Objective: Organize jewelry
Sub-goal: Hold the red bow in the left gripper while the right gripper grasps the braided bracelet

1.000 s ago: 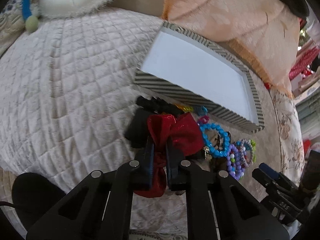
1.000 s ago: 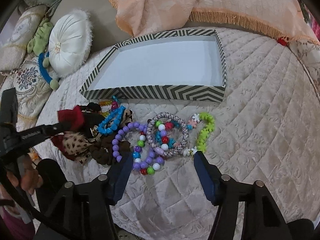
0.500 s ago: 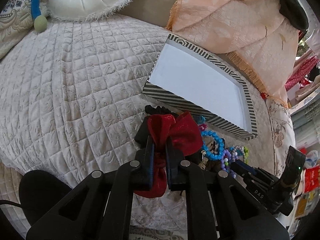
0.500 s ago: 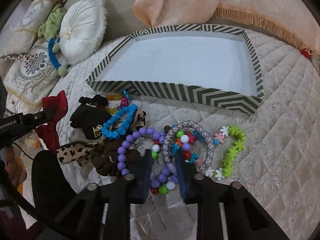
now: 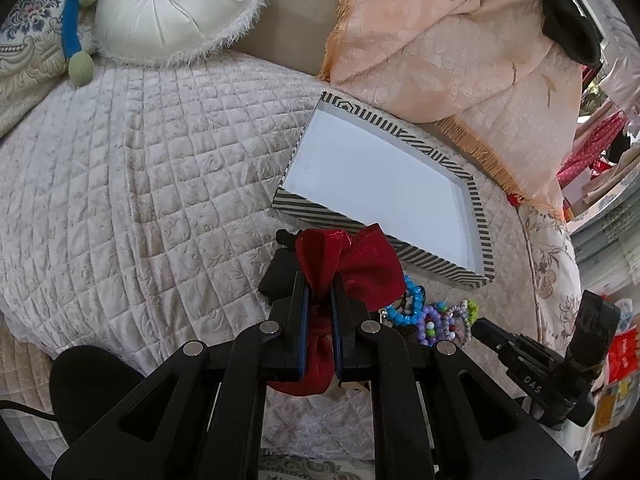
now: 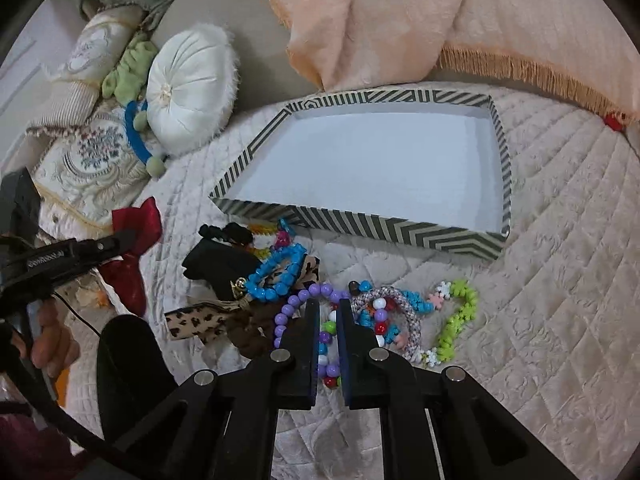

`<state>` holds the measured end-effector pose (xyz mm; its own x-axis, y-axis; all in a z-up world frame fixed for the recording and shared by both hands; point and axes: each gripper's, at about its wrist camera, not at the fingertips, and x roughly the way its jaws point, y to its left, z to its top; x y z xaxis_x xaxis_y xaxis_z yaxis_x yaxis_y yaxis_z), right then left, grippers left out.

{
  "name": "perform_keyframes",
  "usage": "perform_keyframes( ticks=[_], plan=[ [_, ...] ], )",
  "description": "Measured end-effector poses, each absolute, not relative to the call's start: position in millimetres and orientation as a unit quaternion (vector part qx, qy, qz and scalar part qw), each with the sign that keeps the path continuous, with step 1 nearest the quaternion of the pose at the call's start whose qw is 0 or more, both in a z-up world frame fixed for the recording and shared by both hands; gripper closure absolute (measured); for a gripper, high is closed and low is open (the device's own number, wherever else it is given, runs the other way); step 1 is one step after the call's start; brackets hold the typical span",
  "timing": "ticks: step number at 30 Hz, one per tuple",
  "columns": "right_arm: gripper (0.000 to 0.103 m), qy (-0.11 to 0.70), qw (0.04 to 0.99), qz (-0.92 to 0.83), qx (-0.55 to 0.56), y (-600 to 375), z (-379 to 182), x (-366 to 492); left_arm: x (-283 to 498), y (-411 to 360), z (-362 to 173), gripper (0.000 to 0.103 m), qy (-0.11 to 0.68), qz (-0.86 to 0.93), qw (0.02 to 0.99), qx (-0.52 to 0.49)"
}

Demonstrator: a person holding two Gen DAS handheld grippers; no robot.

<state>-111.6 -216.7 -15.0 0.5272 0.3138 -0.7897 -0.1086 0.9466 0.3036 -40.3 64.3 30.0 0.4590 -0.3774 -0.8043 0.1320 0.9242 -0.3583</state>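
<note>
The left gripper (image 5: 319,280) is clamped on a red satin bow (image 5: 352,256), its two pads pressed against the knot so that the loops fan out ahead of the fingertips and one tail hangs down between the fingers. Just beyond and to the right of that bow lies the striped tray (image 5: 304,204), white inside, resting on the quilted bedspread (image 5: 140,184).

The right gripper (image 6: 328,308) has just been closing and now pinches a purple bead bracelet (image 6: 292,304), with a run of its mixed beads caught between the pads. Touching that bracelet to the right of the fingertips is a braided pink bracelet (image 6: 412,316), and further right a lime green bead bracelet (image 6: 460,316). To the left of the fingertips a bright blue bead bracelet (image 6: 276,276) lies across a leopard print hair tie (image 6: 192,320) and a black fabric piece (image 6: 220,264). Directly ahead, past the pile, sits the striped tray with nothing inside it.

Far left in the right wrist view, the left gripper holds the red bow just above the bedspread, a person's hand (image 6: 48,344) behind it. A round white cushion (image 6: 188,88) sits well ahead to the left, and a peach fringed throw (image 6: 400,20) lies behind the tray.
</note>
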Motion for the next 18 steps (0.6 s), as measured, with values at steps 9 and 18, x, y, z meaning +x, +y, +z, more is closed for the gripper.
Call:
perform_keyframes(
  ticks=[9,18],
  plan=[
    [0.095,0.526,0.840,0.098,0.084,-206,-53,-96,-43,68,25,0.095,0.505,-0.149,0.839,-0.134],
    [0.095,0.490,0.858,0.115,0.103,-217,-42,-104,-44,70,24,0.094,0.508,-0.147,0.838,-0.137]
  ],
)
